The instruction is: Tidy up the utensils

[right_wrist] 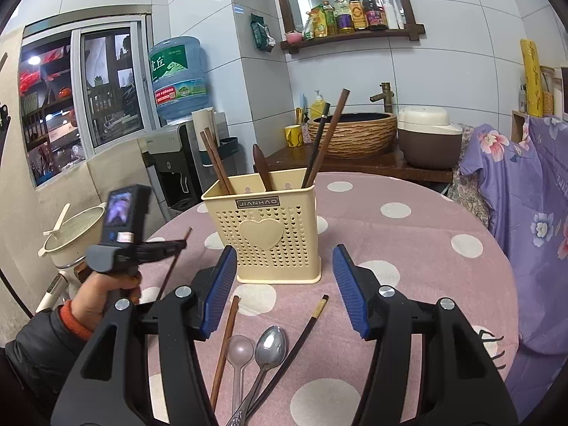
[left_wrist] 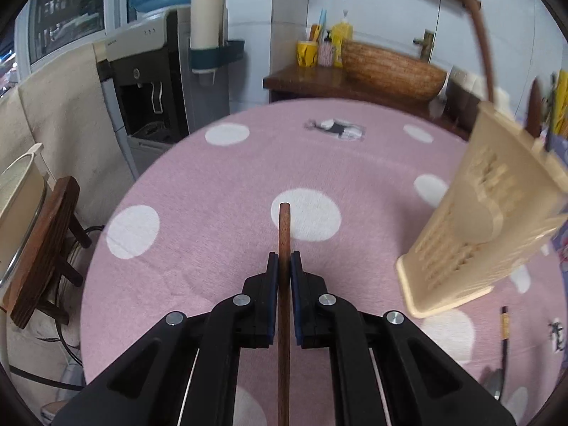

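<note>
Cream perforated utensil holder (right_wrist: 275, 229) upright on pink dotted tablecloth (right_wrist: 408, 248), label reads "JIANHAO". Inside: brown chopsticks (right_wrist: 216, 159) at left, dark wooden utensil (right_wrist: 262, 167) centre, a dark and a brown chopstick (right_wrist: 325, 138) at right. Left gripper (left_wrist: 284, 266) clamps a brown wooden chopstick (left_wrist: 284, 234) above the cloth. Right gripper (right_wrist: 284, 284) jaws wide, nothing held. Before the holder lie a brown chopstick (right_wrist: 224, 348), clear plastic spoon (right_wrist: 240, 349), metal spoon (right_wrist: 270, 344), dark chopstick (right_wrist: 301, 340).
</note>
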A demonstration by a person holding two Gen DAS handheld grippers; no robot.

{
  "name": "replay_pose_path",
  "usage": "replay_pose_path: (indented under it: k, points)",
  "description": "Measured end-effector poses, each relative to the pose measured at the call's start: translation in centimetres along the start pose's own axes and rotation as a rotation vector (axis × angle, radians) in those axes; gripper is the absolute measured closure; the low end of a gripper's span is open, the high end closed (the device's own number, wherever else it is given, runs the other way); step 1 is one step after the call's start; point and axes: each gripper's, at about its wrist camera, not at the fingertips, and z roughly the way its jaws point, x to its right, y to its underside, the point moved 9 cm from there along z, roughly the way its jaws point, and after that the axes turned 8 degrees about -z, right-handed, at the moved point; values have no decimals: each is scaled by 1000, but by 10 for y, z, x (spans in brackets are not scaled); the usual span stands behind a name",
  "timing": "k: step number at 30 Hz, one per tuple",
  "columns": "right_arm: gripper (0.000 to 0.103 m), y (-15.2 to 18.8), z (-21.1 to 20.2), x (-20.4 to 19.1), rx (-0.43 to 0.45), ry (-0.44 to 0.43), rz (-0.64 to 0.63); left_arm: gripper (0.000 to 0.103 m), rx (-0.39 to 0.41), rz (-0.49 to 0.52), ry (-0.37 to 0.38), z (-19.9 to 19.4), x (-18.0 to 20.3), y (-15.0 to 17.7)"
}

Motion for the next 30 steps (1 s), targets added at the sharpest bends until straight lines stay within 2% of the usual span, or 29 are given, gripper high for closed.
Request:
replay_pose_path:
  k: [10,14,23,30]
  points:
    - [47,14,-4,11,-19,-4,55,95,222,-36,154,-115,12,-24]
    - [47,17,-5,14,-23,-8,73,95,253,-17,193,-139,18,-27]
    - [47,17,-5,16,-23,-17,84,96,317,3,205,-170,25,-42]
    - [47,19,-5,16,-29,-18,83,96,374,-9,225,-190,35,-76]
